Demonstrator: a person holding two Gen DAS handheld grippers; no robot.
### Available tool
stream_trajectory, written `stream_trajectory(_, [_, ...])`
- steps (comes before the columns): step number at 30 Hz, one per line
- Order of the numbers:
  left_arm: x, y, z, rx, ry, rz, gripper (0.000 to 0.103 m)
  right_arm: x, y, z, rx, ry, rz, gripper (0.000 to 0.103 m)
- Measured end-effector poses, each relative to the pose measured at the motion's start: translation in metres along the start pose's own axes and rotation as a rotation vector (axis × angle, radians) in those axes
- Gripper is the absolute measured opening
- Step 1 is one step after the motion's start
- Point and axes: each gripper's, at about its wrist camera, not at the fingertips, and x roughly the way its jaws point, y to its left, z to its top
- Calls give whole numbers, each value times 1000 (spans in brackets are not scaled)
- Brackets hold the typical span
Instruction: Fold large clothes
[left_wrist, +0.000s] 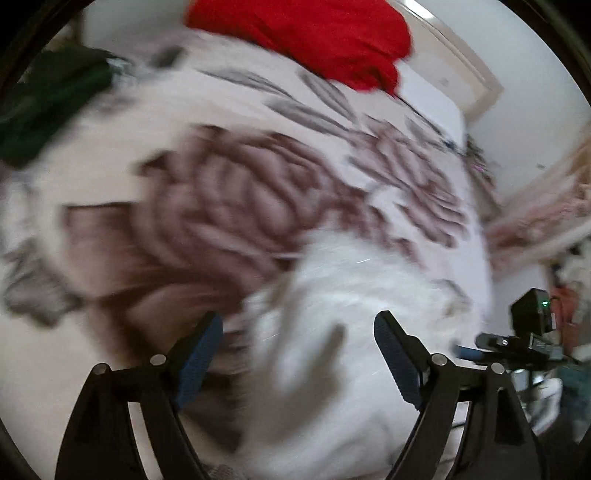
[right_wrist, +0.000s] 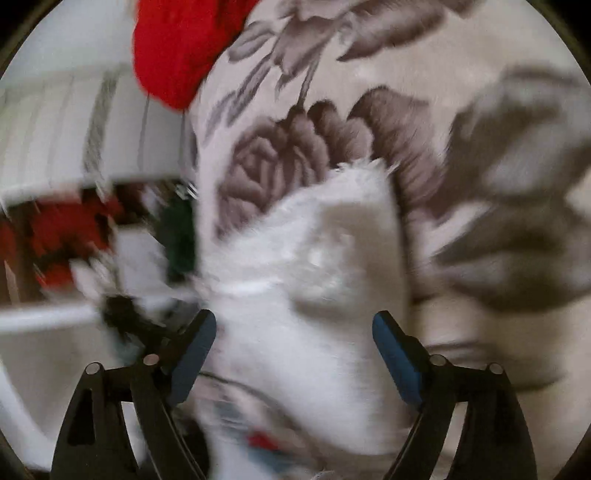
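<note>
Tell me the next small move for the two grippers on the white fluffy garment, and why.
Probably close both on the fabric. The left gripper and right gripper are open, each with the white garment between its fingers, lying on the floral blanket, not yet gripped.

Black angular claw (left_wrist: 297, 328) arms, blue ribbed pads (left_wrist: 391, 354), round silver pivot pins.

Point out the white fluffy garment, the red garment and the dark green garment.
white fluffy garment (right_wrist: 332, 266): right wrist view, on its furry upper part.
red garment (left_wrist: 314, 40): left wrist view, middle of the bunched heap.
dark green garment (left_wrist: 48, 107): left wrist view, centre of the visible fabric.
</note>
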Motion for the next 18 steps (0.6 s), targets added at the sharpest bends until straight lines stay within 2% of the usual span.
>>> stream_trajectory(3, [-6,33,-50,-69,-11,146,84,33,-8,-2,-84,103,-62,90])
stream_trajectory(6, [9,73,-107,-147,87,269,84,80,-24,5,-127,194,-58,91])
stream_trajectory(7, [14,89,-127,-185,118,305,84,96,-30,8,-126,212,-44,95])
stream_trajectory(9, [22,111,-153,-237,150,337,84,124,-39,14,-108,255,29,103])
stream_trajectory(11, [29,129,-171,-266,161,350,84,141,-42,20,-96,258,58,103])
stream_trajectory(13, [33,130,-174,-227,134,349,87,142,-43,21,-81,233,73,101])
stream_trajectory(14, [37,128,-173,-205,134,361,90,136,-44,17,-65,199,71,82])
stream_trajectory(16, [45,124,-170,-163,142,397,95,121,-47,5,-7,128,73,58])
stream_trajectory(18, [52,125,-164,-161,160,413,97,98,-62,-21,176,25,130,51])
